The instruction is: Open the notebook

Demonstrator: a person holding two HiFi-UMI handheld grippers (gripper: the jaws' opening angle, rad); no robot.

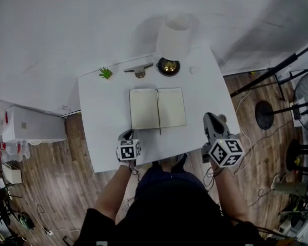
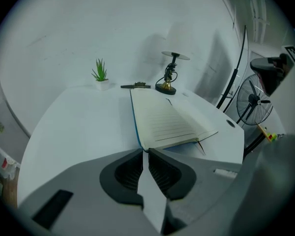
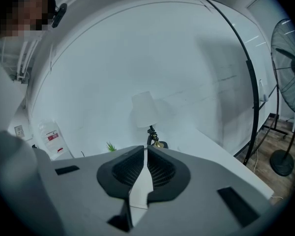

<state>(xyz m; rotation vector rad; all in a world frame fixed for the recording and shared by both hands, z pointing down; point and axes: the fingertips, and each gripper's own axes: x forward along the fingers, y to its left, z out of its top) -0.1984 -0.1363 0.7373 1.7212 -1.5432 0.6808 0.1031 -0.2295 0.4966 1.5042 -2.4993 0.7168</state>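
Currently we hold the left gripper (image 2: 145, 151) with jaws together on nothing, just short of the notebook (image 1: 143, 109). The right gripper (image 3: 145, 149) is likewise closed and empty. The notebook lies open flat mid-table (image 1: 105, 132). We judge it light, with limp pages and a stiffer cover, best taken at an outer page edge. Bare tabletop flanks it; the lamp (image 1: 173, 37) and plant (image 1: 106, 73) stand behind.

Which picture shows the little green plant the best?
The left gripper view: the plant stands clear in its white pot at the table's far edge, leaves easy to see. The head view shows it from above as a tiny green tuft. The right gripper view shows only leaf tips peeking over the right gripper.
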